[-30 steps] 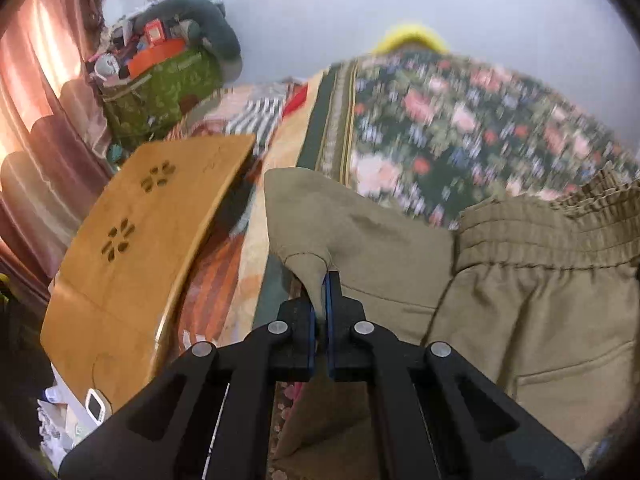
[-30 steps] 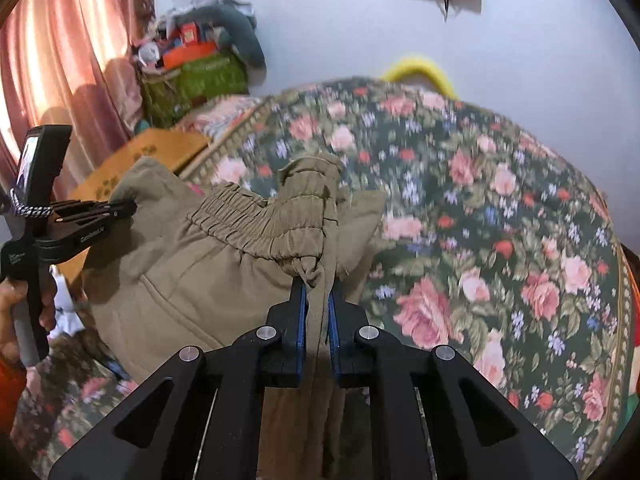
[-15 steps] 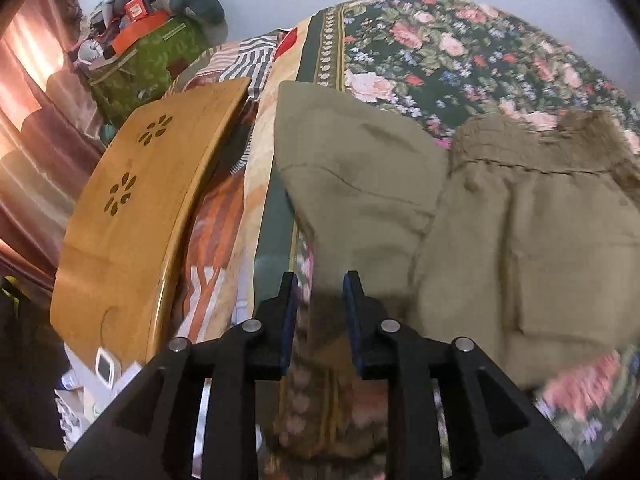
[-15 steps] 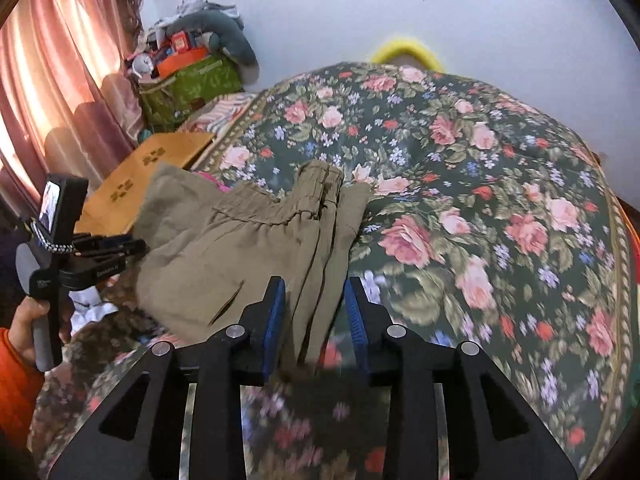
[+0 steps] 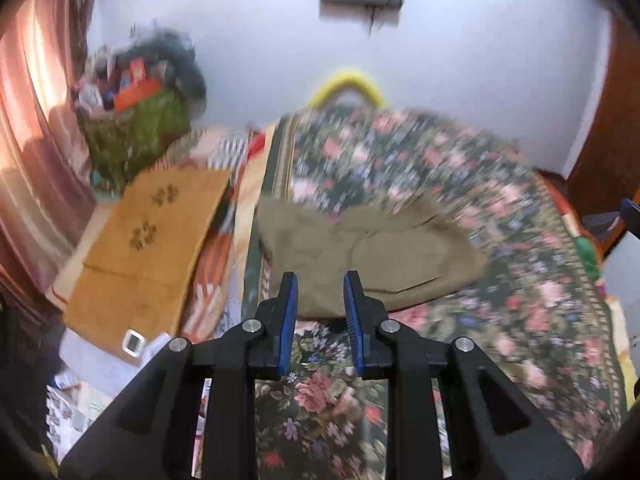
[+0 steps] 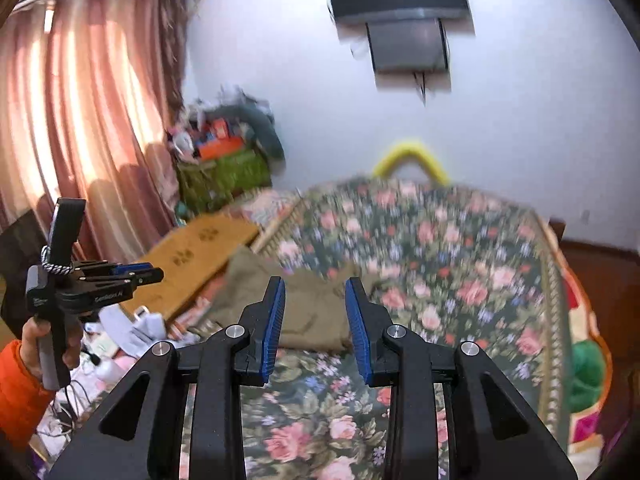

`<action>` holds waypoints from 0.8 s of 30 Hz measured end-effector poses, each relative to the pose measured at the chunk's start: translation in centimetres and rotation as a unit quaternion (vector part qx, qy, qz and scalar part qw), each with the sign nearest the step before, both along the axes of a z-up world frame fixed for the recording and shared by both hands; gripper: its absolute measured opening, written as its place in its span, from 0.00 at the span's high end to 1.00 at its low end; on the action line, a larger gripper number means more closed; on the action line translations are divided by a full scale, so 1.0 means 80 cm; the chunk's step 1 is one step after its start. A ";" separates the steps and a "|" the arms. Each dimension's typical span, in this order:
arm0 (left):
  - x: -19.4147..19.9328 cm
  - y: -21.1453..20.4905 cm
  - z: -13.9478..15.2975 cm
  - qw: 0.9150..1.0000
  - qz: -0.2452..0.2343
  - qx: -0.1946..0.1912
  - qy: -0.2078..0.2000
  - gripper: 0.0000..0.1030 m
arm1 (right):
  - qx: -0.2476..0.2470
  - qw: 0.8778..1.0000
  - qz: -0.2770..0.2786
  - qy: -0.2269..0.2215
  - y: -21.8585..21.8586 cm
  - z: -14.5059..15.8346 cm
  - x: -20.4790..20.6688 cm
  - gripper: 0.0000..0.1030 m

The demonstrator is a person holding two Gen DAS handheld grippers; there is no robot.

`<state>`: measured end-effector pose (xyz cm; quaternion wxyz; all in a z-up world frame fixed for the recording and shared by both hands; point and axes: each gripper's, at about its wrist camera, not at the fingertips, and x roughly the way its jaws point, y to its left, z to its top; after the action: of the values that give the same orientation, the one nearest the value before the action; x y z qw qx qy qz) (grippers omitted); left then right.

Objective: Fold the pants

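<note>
pants near bedspread left edge | right side open

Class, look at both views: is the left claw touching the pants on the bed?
Apart. The right wrist view shows the left claw in the air, clear of the pants.

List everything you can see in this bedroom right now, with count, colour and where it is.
pants: one, olive, folded on the bedspread's left side
bedspread: one, dark green with pink roses, covering the bed
wooden board: one, tan, left of the bed
curtain: one, pink, left wall
bag: one, green, piled with clutter, far corner
screen: one, dark, on the white wall
left gripper: one, black with blue pads, open
right gripper: one, same colours, open
sleeve: one, orange, lower left
</note>
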<state>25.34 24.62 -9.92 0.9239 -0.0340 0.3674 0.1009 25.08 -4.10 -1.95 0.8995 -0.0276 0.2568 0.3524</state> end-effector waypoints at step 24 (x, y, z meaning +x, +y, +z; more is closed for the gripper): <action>-0.326 -0.152 0.169 0.963 0.009 0.060 -0.262 0.26 | 0.077 0.980 0.020 -0.184 -0.054 0.097 -0.229 0.27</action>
<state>-0.74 12.44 3.63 0.9874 -0.0066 0.1050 0.1185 6.78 -8.44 5.83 0.9235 -0.0272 0.0586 0.3782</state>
